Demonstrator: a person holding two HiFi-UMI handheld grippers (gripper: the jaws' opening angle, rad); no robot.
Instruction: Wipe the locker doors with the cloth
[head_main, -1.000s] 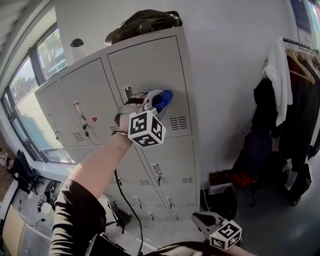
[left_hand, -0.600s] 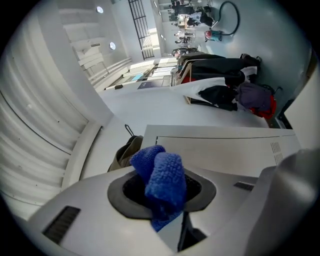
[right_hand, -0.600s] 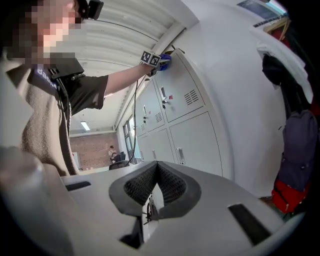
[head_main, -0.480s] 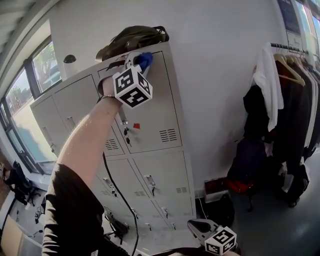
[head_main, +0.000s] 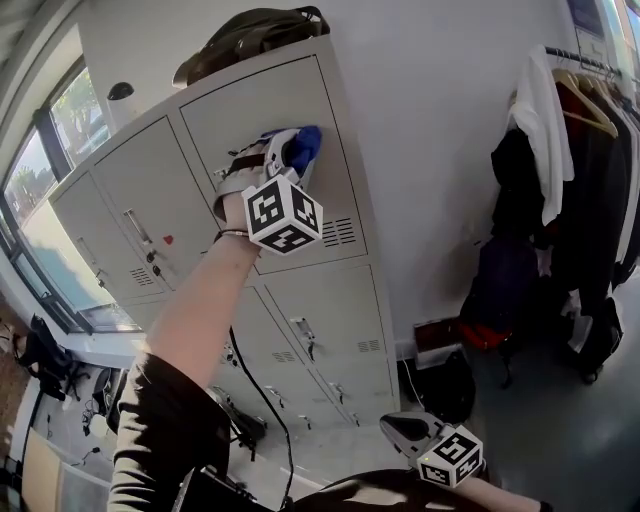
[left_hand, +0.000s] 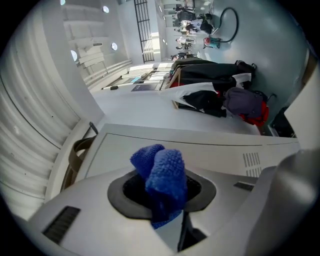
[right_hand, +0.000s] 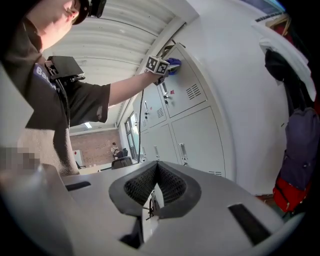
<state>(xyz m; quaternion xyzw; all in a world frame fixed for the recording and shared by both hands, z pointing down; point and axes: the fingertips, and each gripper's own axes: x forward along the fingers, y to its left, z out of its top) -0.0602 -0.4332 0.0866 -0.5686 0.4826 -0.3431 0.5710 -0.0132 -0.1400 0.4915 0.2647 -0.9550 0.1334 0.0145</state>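
Low and close to the person, the right claw (right_hand: 152, 194) hangs with its jaws together, nothing between them. The raised left claw (left_hand: 161, 196) is clamped on a blue cloth (left_hand: 163, 176), held against the top right locker door (head_main: 262, 108). A bag (head_main: 247, 34) lies on top of the lockers (head_main: 330, 320). Coats (head_main: 565, 190) hang further right.

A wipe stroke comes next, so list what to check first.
1. Blue fluffy cloth clamped in left tongs: ok.
2. Cloth touching the upper right grey metal locker door: ok.
3. That door closed: ok.
4. Right tongs shut, empty, held low away from the door: ok.
5. Dark bag above the door clear of the cloth: ok.
6. Dirt left on the door: cannot tell.
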